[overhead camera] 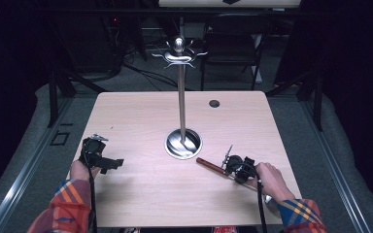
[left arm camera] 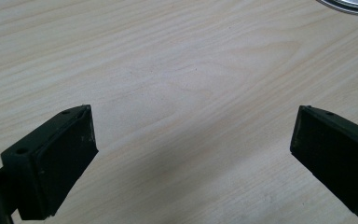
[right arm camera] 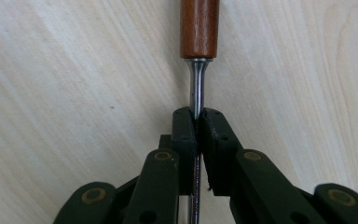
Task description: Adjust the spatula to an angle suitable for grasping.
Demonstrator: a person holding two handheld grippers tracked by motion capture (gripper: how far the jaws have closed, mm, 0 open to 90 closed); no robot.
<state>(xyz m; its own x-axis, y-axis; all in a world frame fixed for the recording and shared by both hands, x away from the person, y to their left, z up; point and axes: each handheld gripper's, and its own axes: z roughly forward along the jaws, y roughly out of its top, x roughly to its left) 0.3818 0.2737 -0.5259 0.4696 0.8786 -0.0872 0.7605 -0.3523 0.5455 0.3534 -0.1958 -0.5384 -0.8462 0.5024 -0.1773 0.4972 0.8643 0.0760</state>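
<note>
Right tongs [right arm camera: 197, 122]: clamped on the metal shank of the utensil [right arm camera: 196, 88], just below its wooden handle [right arm camera: 199, 28].
Utensil: laid flat on the table [overhead camera: 141, 121]; the handle is pointed away from the right tongs toward the stand [overhead camera: 182, 97].
Left tongs [left arm camera: 191, 135]: held wide apart, nothing between them, bare table seen beneath.
Stand: base [overhead camera: 183, 143] seen between the two tongs, nearer the right.

no readable text, labels or signs
</note>
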